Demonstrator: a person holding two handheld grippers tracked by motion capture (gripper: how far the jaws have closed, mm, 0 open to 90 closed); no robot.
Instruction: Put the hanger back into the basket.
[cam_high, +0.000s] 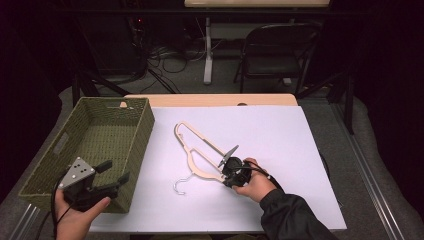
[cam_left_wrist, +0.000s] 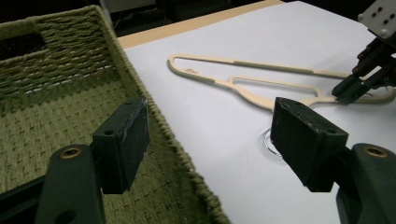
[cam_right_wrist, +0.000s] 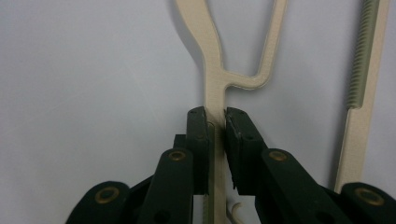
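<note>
A green woven basket (cam_high: 95, 145) is set at the left edge of the white sheet (cam_high: 280, 145) that covers the table, and every place below is given from this basket. At the basket's near right corner the left gripper (cam_high: 114, 176) is held in the person's left hand (cam_high: 80, 215); its jaws are spread wide with nothing between them. In the left gripper view one pad (cam_left_wrist: 123, 142) is seen over the basket's woven floor (cam_left_wrist: 51, 121) and the other over the sheet (cam_left_wrist: 233, 121), so the basket's right wall is straddled. To the right of the basket, apart from it, a cream hanger (cam_high: 202, 150) is laid flat on the sheet, its metal hook (cam_high: 181, 184) turned toward the near edge. At the hanger's end farthest from the basket, the right gripper (cam_high: 231, 167) is held in the right hand (cam_high: 252, 182). In the right gripper view its jaws are seen pressed against both sides of a thin bar of the hanger (cam_right_wrist: 215, 88), which is pinched between them.
</note>
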